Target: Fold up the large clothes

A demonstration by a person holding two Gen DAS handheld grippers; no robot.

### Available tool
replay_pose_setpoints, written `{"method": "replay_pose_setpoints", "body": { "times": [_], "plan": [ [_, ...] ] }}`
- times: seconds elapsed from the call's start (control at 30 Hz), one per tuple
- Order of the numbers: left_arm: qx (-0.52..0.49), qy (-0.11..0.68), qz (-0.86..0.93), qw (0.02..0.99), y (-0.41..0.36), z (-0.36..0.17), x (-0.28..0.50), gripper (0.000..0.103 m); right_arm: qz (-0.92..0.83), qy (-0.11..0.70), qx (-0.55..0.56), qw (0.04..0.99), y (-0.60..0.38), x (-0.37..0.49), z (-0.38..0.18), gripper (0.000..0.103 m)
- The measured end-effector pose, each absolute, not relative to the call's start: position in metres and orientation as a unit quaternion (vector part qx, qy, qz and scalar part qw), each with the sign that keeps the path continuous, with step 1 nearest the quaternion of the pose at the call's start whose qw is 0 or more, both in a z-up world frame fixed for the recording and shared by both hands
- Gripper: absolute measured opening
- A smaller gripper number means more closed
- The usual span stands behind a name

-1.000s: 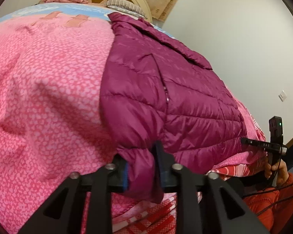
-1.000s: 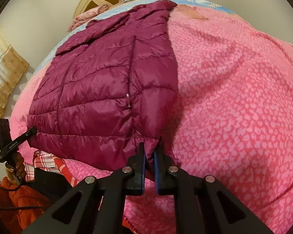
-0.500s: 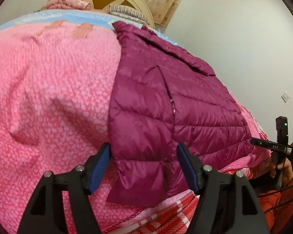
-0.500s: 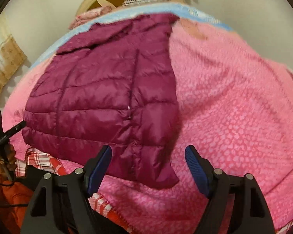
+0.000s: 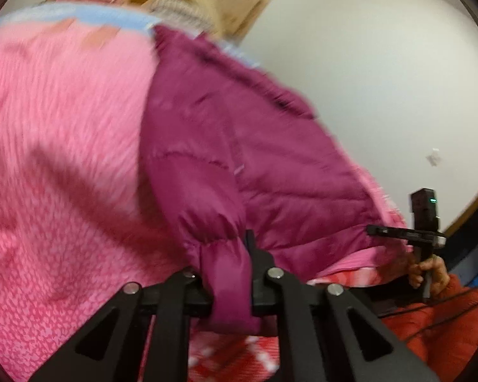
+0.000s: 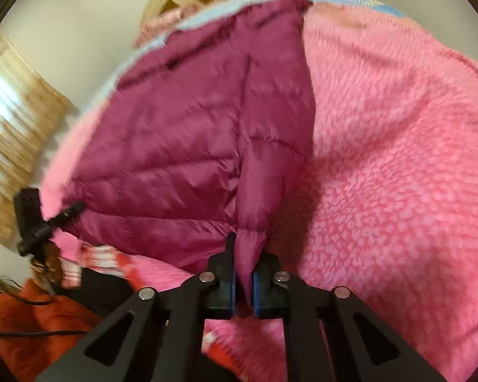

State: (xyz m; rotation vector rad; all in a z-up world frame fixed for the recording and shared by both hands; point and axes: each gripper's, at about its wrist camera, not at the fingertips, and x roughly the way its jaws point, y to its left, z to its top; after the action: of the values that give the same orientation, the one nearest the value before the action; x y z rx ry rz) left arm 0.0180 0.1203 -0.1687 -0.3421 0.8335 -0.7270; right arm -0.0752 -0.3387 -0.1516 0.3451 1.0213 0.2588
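Maroon puffer jacket [image 5: 271, 165] cuff, half a second ago free, now pinched by both just-closed claws

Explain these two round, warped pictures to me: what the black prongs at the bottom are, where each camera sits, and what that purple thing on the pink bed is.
No robot here: a person holds a hand-held gripper in each hand, and a wide-angle camera on each looks along its two black fingers, hence the round, bent view. One picture comes from the left gripper, the other from the right gripper. A purple quilted jacket lies on a pink bedspread, beside a pale wall. Both sets of jaws have just closed again, each on one jacket cuff at the near edge. In the left view the person's hand, in an orange sleeve, holds the other gripper's handle.
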Motion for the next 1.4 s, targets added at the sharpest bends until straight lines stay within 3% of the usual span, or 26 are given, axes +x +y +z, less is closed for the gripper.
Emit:
{"method": "replay_pose_setpoints", "body": {
  "times": [0.37, 0.57, 0.8, 1.07, 1.4],
  "plan": [
    [-0.145, 0.247, -0.442, 0.85, 0.134, -0.062, -0.028, 0.011, 0.183, 0.37, 0.219, 0.884, -0.356, -0.126, -0.061, 0.003],
    [-0.175, 0.212, -0.456, 0.847, 0.137, -0.029, -0.027, 0.011, 0.191, 0.321, 0.258, 0.891, -0.376, -0.142, -0.032, 0.003],
    [-0.201, 0.257, -0.37, 0.87, 0.13, 0.004, 0.064, 0.012, 0.17, 0.271, 0.277, 0.906, -0.402, -0.082, 0.009, 0.003],
    [-0.219, 0.325, -0.254, 0.885, 0.111, -0.002, 0.191, 0.012, 0.134, 0.271, 0.271, 0.914, -0.404, 0.068, 0.042, 0.003],
    [-0.204, 0.418, -0.155, 0.871, 0.086, -0.065, 0.317, 0.013, 0.055, 0.331, 0.292, 0.896, -0.41, 0.237, -0.027, 0.003]
  ]
}}
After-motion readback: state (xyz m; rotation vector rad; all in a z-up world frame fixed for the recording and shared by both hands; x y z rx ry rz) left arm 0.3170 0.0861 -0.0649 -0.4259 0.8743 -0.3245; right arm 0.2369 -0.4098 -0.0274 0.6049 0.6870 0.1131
